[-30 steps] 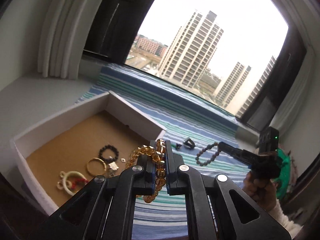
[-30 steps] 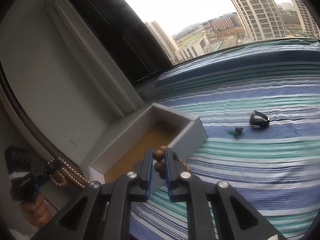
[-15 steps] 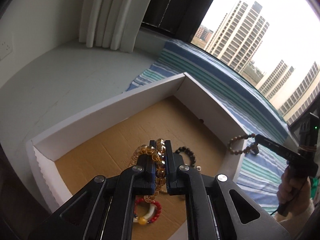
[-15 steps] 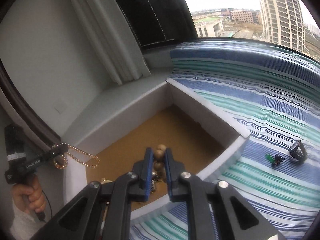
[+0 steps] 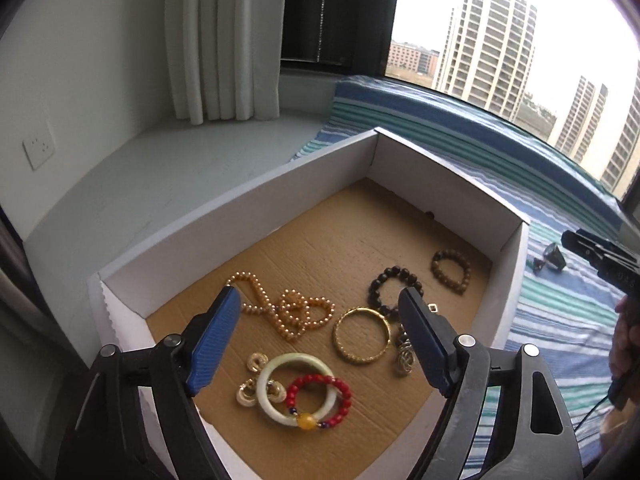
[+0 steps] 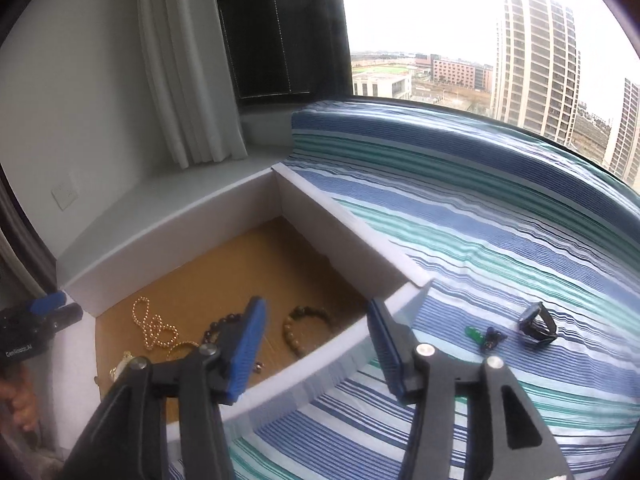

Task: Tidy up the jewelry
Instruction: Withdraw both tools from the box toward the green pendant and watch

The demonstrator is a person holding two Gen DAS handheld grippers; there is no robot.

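A white box (image 5: 248, 200) with a cardboard floor holds the jewelry. The amber bead necklace (image 5: 280, 312) lies loose on that floor, below my left gripper (image 5: 320, 320), whose jaws are opening with nothing between them. The brown bead bracelet (image 6: 304, 332) lies near the box's right wall, under my right gripper (image 6: 316, 332), which is also opening and empty. A dark bead bracelet (image 5: 394, 284), gold bangle (image 5: 362, 336), jade bangle (image 5: 296, 388) and red bead bracelet (image 5: 320, 400) rest in the box too.
A black watch-like piece (image 6: 538, 324), a green piece (image 6: 474, 334) and a small dark piece (image 6: 492, 338) lie on the striped cloth (image 6: 480, 220) right of the box (image 6: 332, 224). Curtain and window frame stand behind. A wall socket (image 5: 38, 148) is at left.
Both grippers moved over the box, tipped downward and opened. The amber necklace left the left jaws and the brown bracelet left the right jaws; both now lie in the box.
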